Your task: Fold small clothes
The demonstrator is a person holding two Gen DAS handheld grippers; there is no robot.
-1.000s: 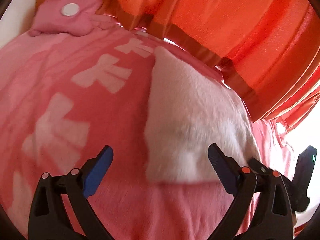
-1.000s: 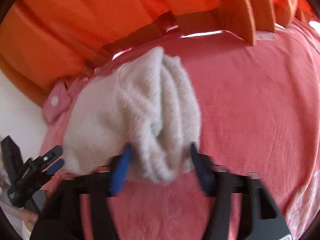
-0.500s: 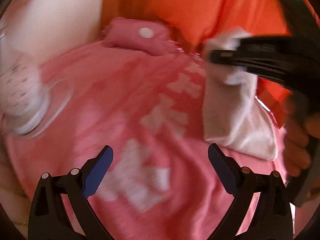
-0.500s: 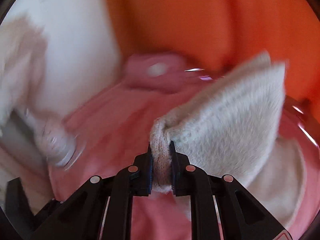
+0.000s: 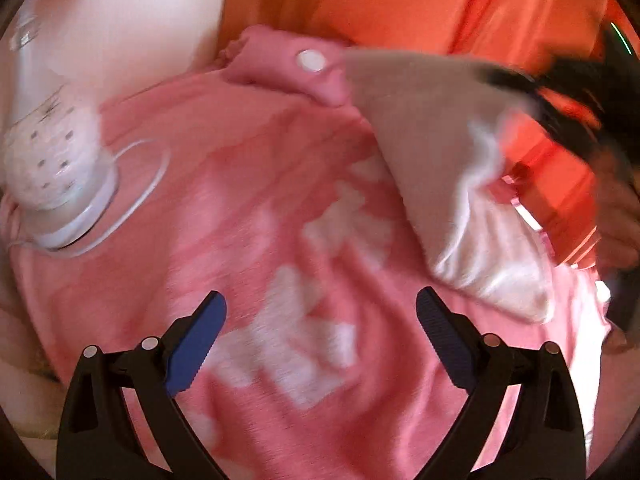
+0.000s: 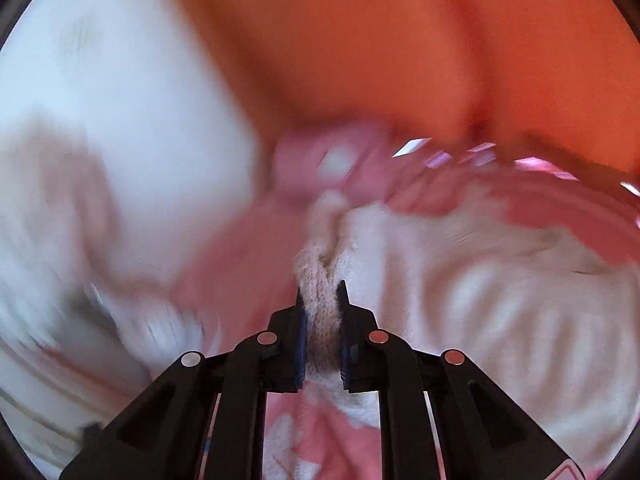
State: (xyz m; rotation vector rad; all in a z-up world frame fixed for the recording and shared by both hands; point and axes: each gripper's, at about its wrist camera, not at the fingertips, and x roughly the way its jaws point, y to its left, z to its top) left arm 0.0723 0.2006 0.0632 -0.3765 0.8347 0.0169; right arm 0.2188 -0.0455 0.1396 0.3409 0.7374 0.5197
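Note:
A small fuzzy white garment [image 5: 452, 176] lies partly lifted on a pink cloth with white figures [image 5: 248, 240]. My right gripper [image 6: 321, 300] is shut on a bunched edge of the white garment [image 6: 460, 292] and holds it up; it shows blurred at the upper right of the left wrist view [image 5: 560, 92]. My left gripper [image 5: 320, 320] is open and empty, hovering over the pink cloth to the left of the garment.
A white lamp-like object with a round base [image 5: 60, 184] stands on the left of the pink cloth. A pink pouch with a white button [image 5: 292, 64] lies at the back. Orange curtains [image 5: 400, 4] hang behind. The right wrist view is motion-blurred.
My right gripper closed on the white garment's edge, lifted it and carries it over towards the left. My left gripper drew back and turned left, staying open.

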